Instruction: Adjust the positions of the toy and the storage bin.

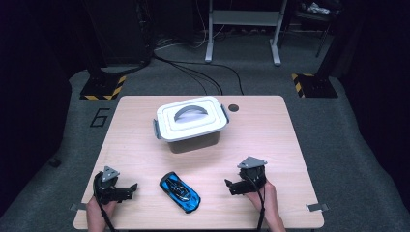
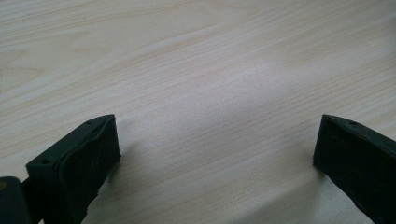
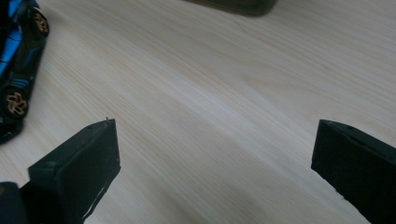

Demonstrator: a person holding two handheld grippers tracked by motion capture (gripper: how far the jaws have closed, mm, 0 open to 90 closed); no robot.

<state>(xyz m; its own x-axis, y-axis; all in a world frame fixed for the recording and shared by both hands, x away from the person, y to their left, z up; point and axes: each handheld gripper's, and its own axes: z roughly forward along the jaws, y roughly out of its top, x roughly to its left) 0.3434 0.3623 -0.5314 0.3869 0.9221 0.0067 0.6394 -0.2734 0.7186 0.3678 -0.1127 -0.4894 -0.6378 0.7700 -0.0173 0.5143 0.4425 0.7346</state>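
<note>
- The car (image 1: 180, 192) lies near the table's (image 1: 270, 135) front edge, about midway along it, nose angled toward the front right corner.
- It looks like a light, rigid toy with a glossy shell; likely slippery, and its wheels (image 3: 15, 101) may roll when nudged.
- Best hold, I judge: across the body's flanks between the wheels, not the sloped roof.
- The left gripper (image 1: 131, 187) and right gripper (image 1: 228, 184) flank it, each apart from it, jaws spread wide, empty.
- The box (image 1: 191, 123), lid on, stands beyond, toward the back edge.
</note>
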